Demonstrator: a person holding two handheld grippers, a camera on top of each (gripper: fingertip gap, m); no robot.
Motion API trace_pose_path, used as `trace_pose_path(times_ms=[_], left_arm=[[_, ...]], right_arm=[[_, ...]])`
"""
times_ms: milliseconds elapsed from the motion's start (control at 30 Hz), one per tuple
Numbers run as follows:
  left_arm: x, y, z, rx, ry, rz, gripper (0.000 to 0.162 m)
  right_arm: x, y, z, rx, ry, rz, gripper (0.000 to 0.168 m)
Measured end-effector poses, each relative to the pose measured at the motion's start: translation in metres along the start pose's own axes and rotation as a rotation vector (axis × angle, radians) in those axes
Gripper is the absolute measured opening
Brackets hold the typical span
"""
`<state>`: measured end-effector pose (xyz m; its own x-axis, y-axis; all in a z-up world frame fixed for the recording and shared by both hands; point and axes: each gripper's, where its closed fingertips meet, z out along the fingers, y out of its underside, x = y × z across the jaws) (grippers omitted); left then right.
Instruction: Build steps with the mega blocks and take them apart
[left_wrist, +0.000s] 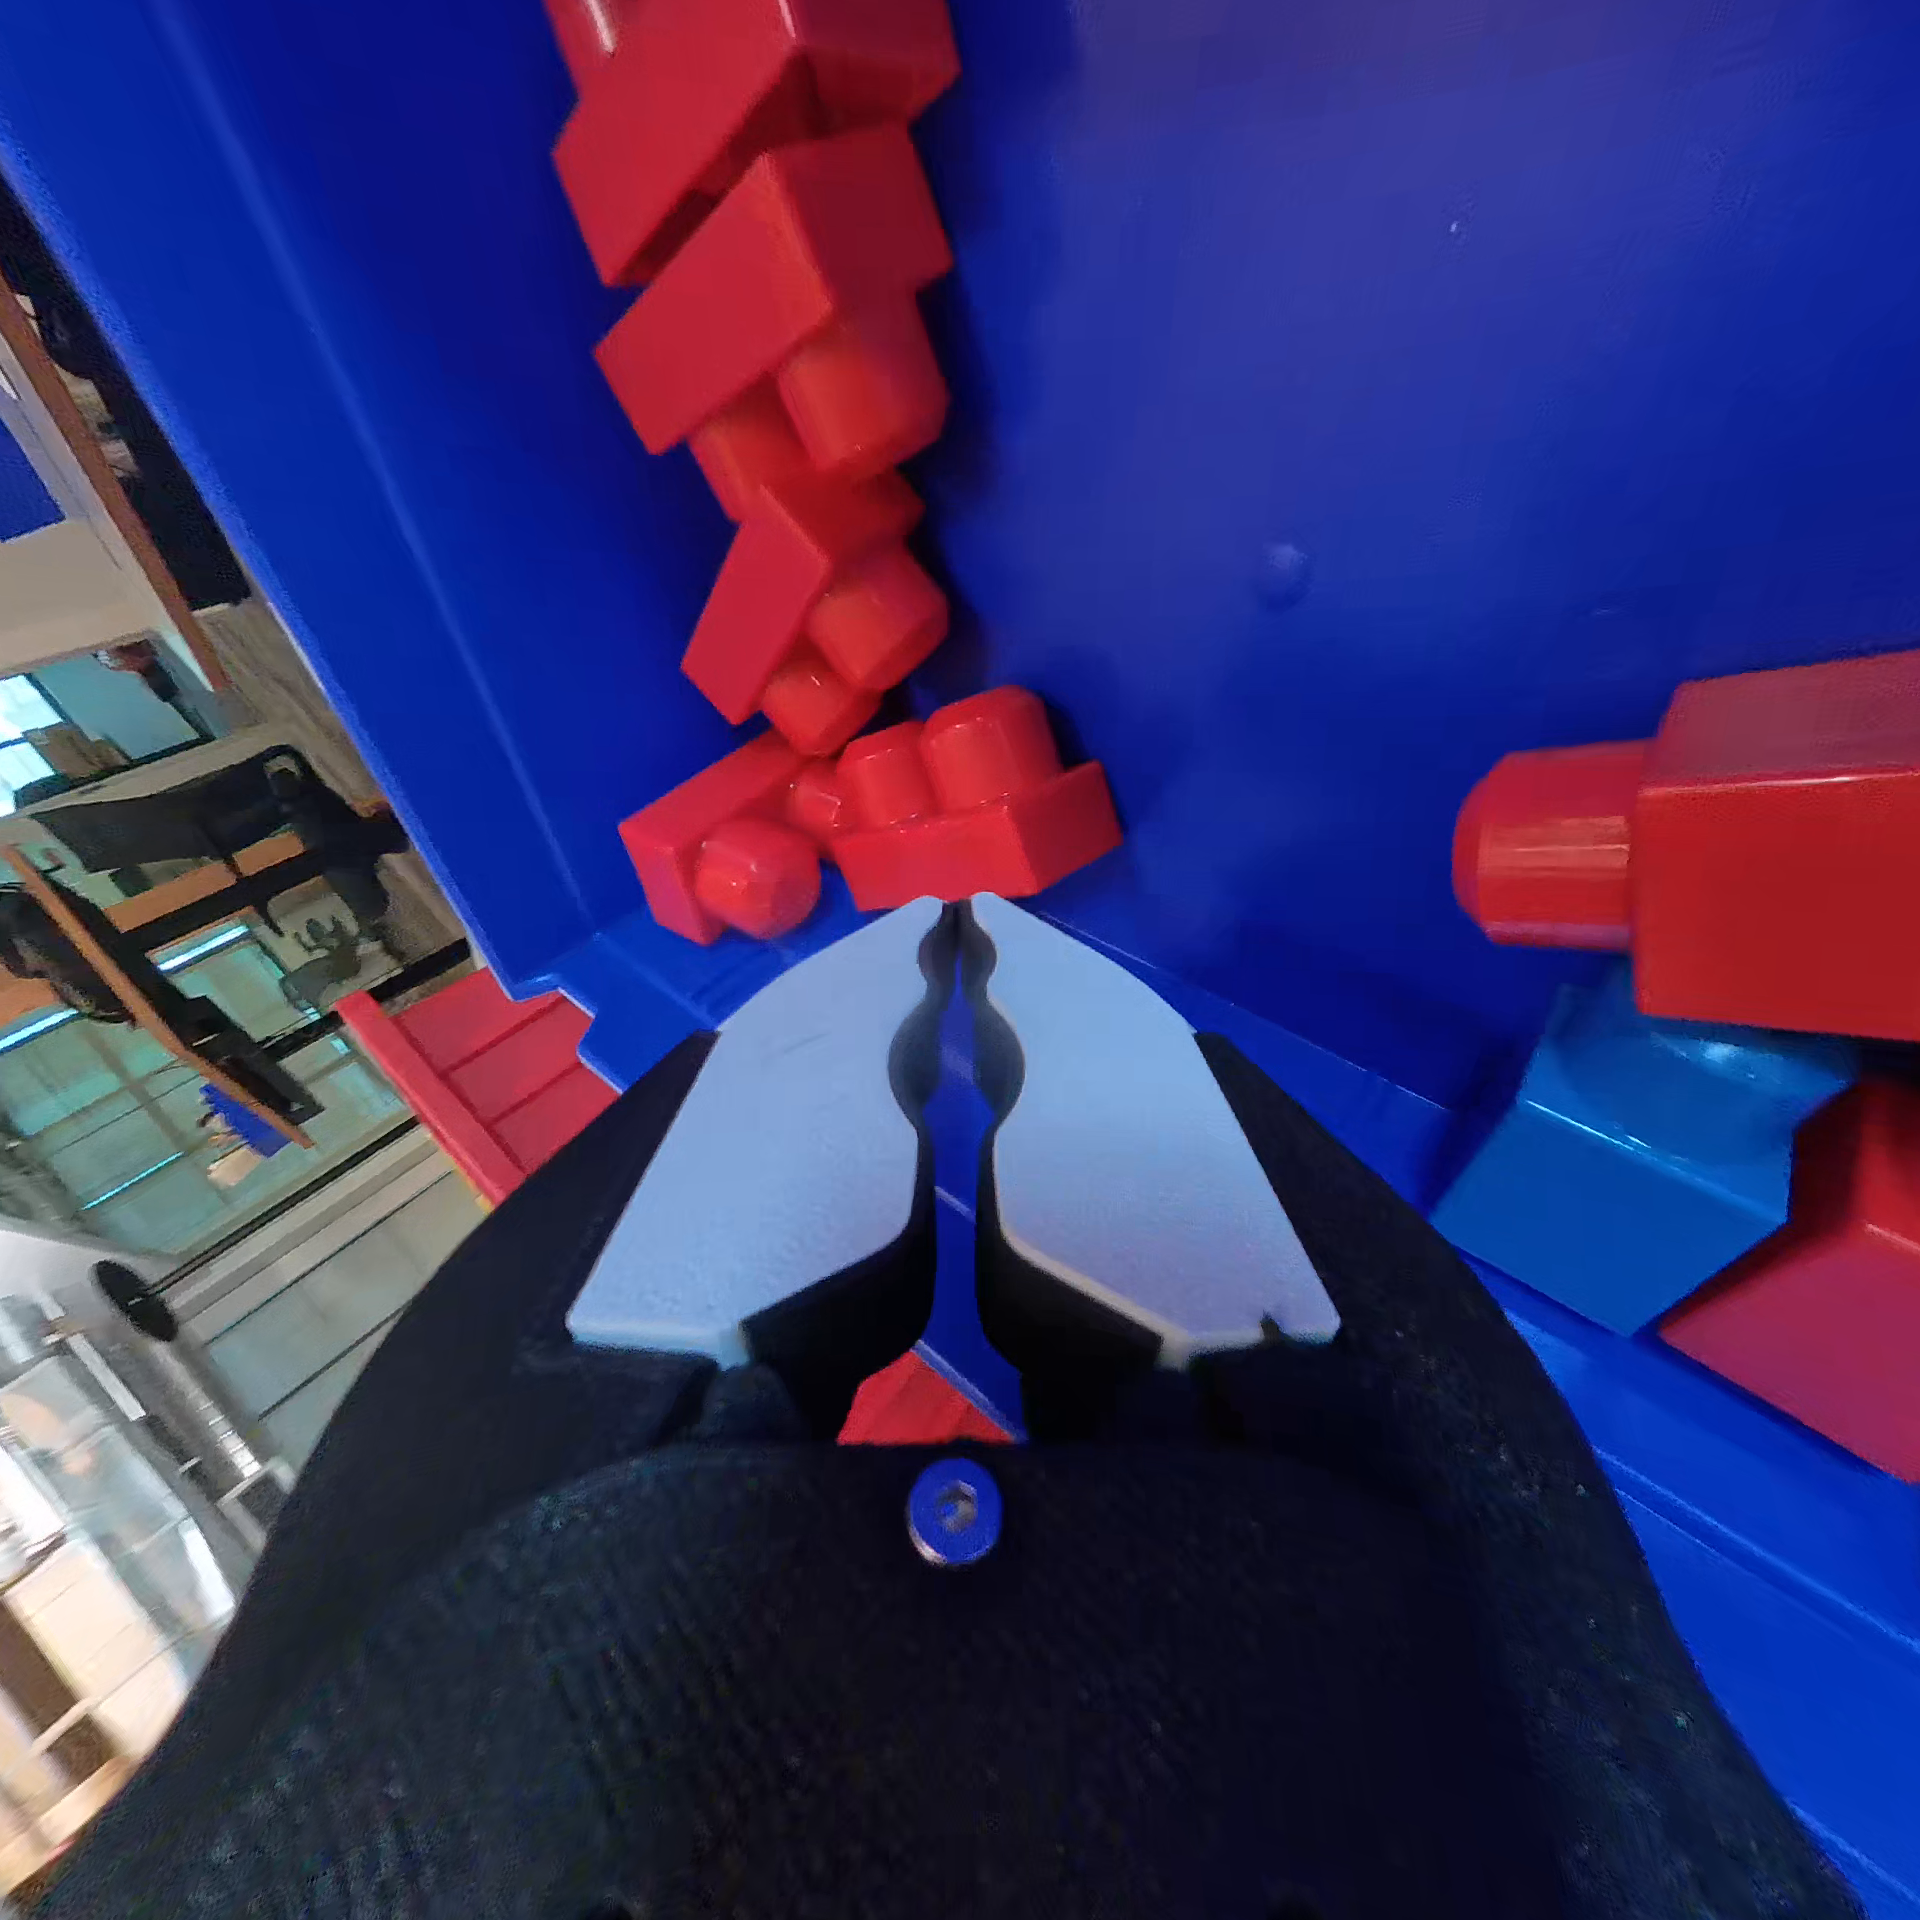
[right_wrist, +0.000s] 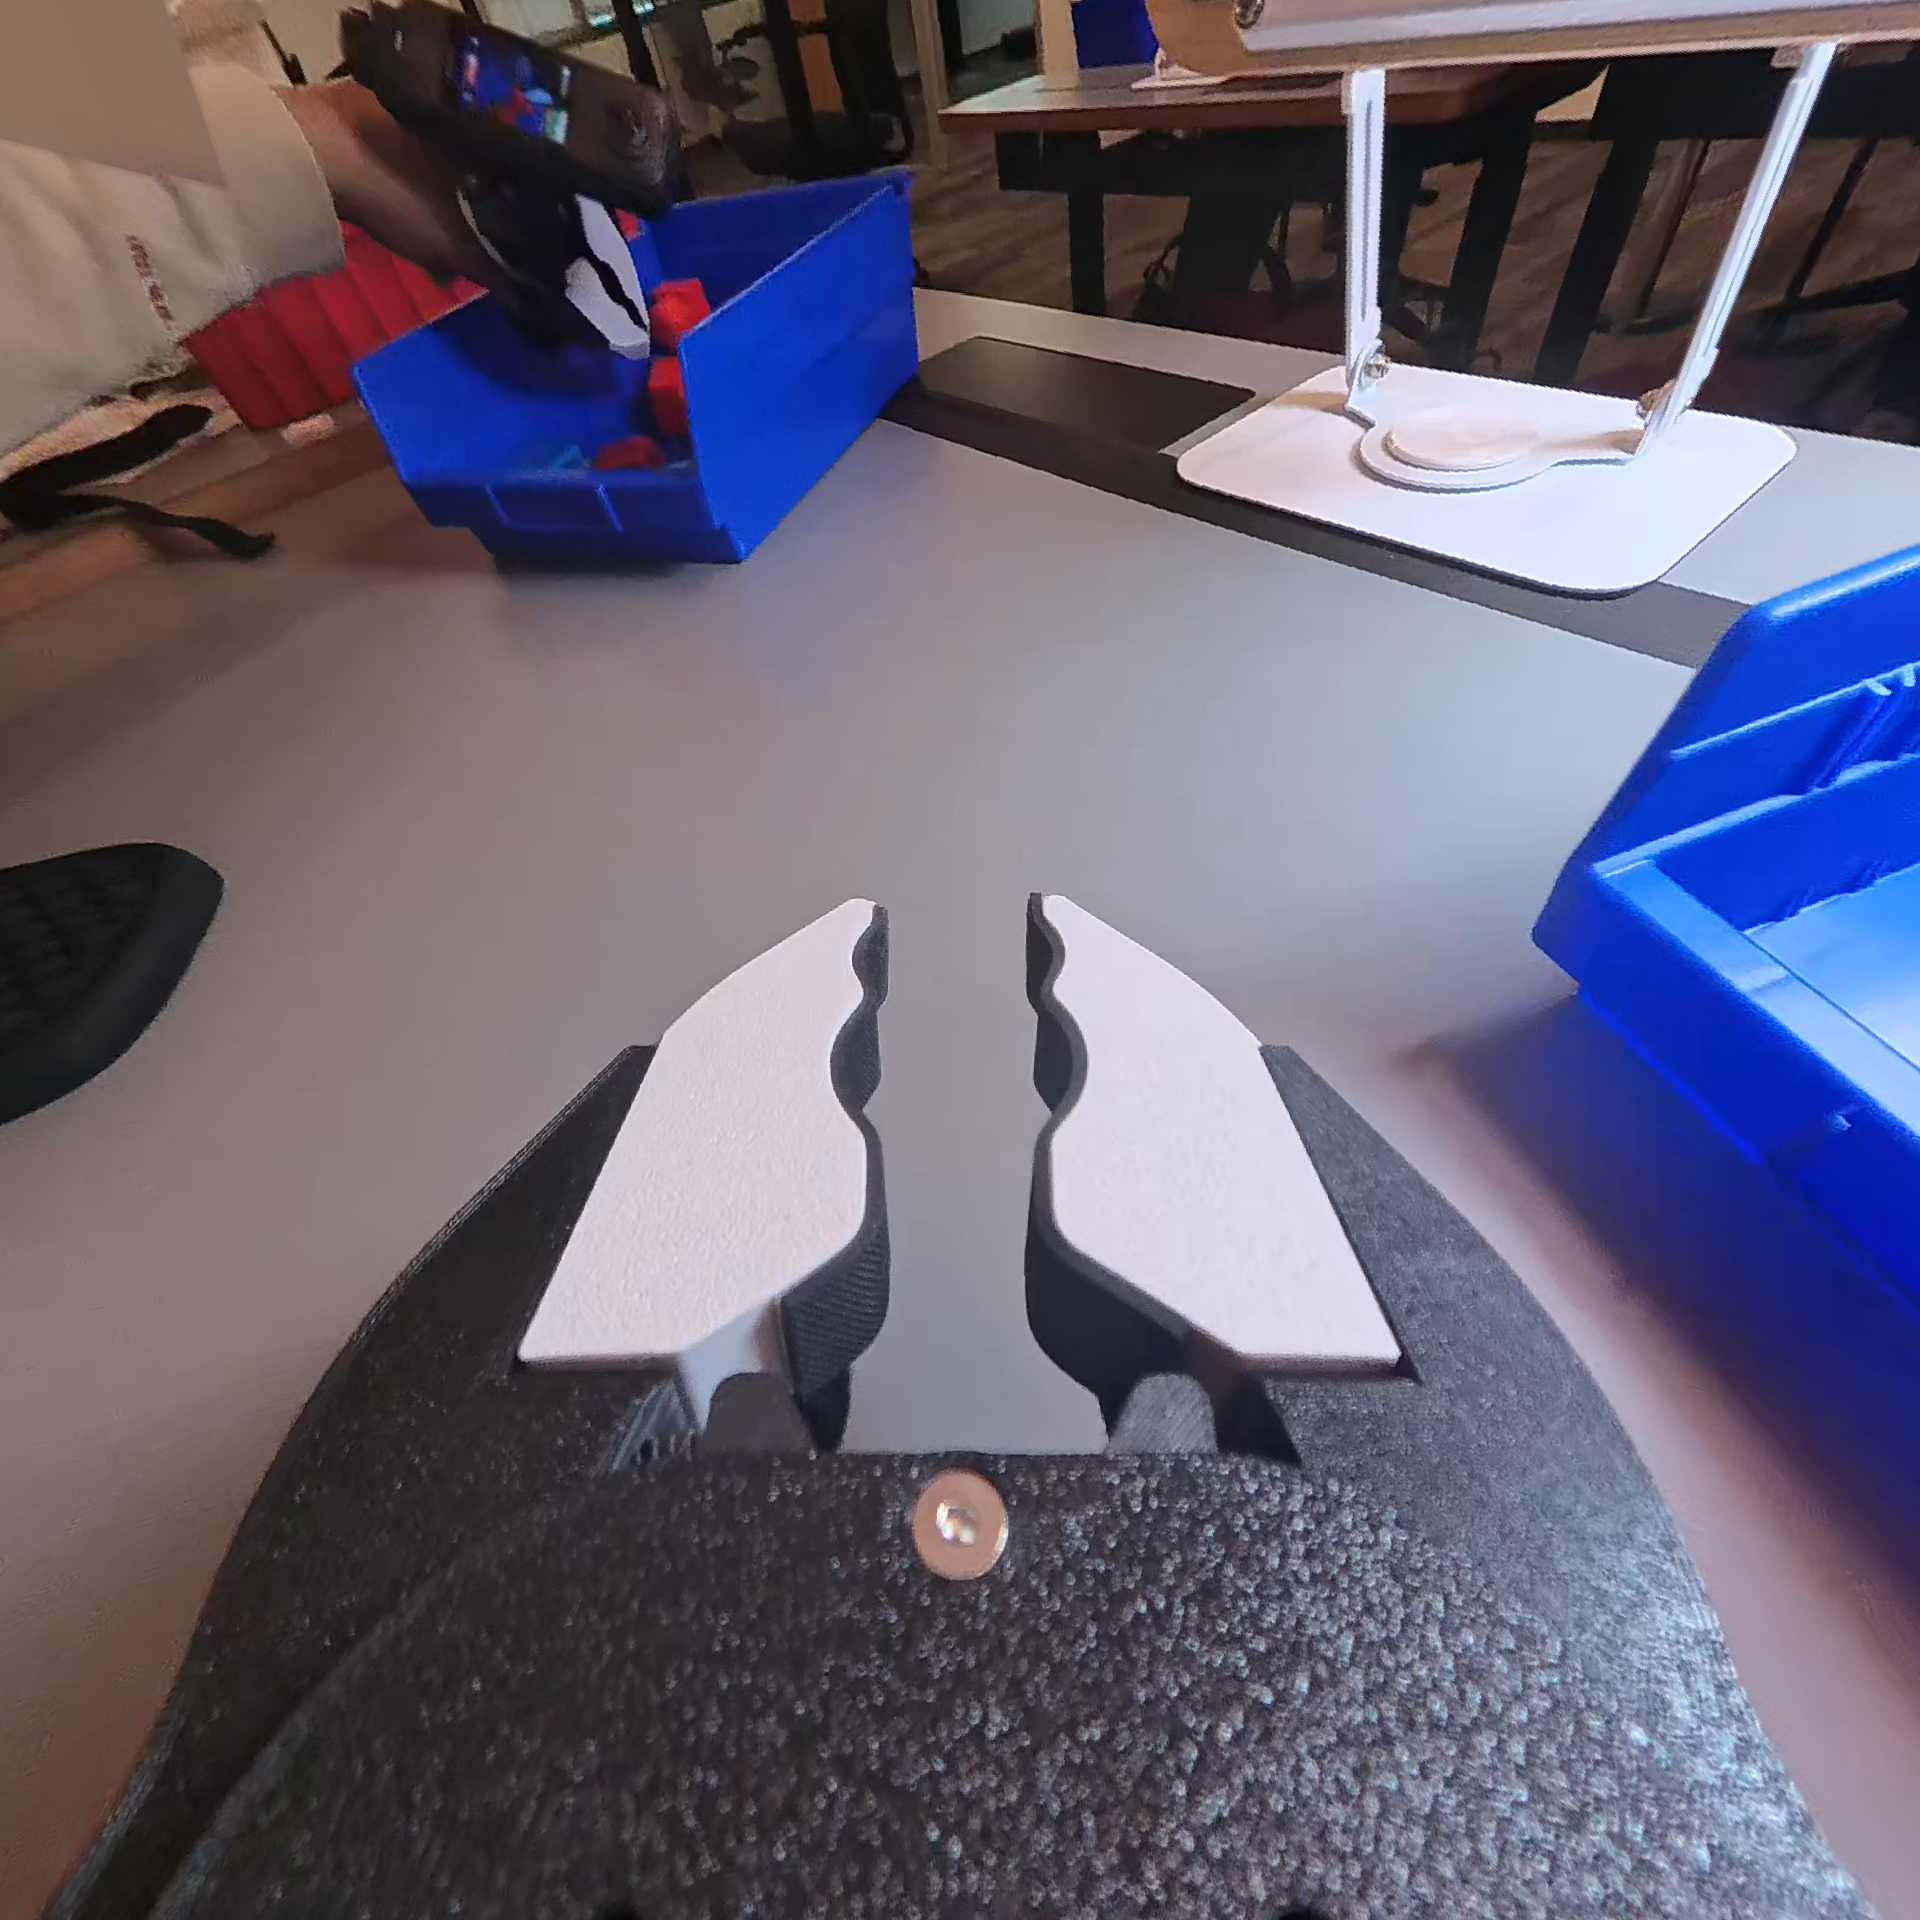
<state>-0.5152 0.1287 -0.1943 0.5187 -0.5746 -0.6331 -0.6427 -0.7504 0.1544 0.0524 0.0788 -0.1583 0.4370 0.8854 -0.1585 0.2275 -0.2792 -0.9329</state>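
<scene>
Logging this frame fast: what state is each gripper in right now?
Left gripper: shut, holding nothing, tips just short of a red plastic two-stud block in the blue plastic bin.
Right gripper: open, empty, over the grey table.

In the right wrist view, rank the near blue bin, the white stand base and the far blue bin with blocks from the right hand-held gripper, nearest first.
From the right hand-held gripper:
1. Near blue bin, right.
2. White stand base, ahead-right.
3. Far blue bin with blocks, ahead-left.

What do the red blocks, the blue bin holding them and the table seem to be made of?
Red blocks: glossy moulded plastic, going by sharp highlights on the studs. Blue bin: smooth plastic with a duller sheen and moulded ribs. Table: matte grey surface with no glare, perhaps laminate; the pictures leave it open.
</scene>
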Motion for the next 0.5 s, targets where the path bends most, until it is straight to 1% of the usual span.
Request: trace_pose_path(times_ms=[67,167,233,367,400,467,500], left_arm=[[0.003,-0.002,-0.003,0.038,0.046,-0.054,0.001],[0.013,-0.009,0.001,0.061,0.146,-0.116,0.031],[0.019,-0.01,0.009,0.042,0.181,-0.086,0.042],[0.015,0.003,0.034,-0.098,0.108,0.126,0.049],[0.011,0.004,0.038,-0.118,0.083,0.171,0.048],[0.01,0.002,0.042,-0.126,0.066,0.259,0.043],[0.008,-0.002,0.042,-0.104,0.048,0.276,0.043]], right_arm=[[-0.002,0.0,0.0,0.0,-0.003,-0.006,0.026],[-0.003,0.001,0.001,-0.006,-0.008,-0.001,0.026],[-0.002,0.003,0.002,-0.012,-0.005,-0.001,0.026],[0.003,0.009,0.004,-0.028,0.003,0.016,0.026],[0.004,0.01,0.005,-0.033,0.004,0.021,0.026],[0.006,0.013,0.007,-0.043,0.006,0.028,0.026],[0.007,0.015,0.007,-0.047,0.006,0.031,0.026]])
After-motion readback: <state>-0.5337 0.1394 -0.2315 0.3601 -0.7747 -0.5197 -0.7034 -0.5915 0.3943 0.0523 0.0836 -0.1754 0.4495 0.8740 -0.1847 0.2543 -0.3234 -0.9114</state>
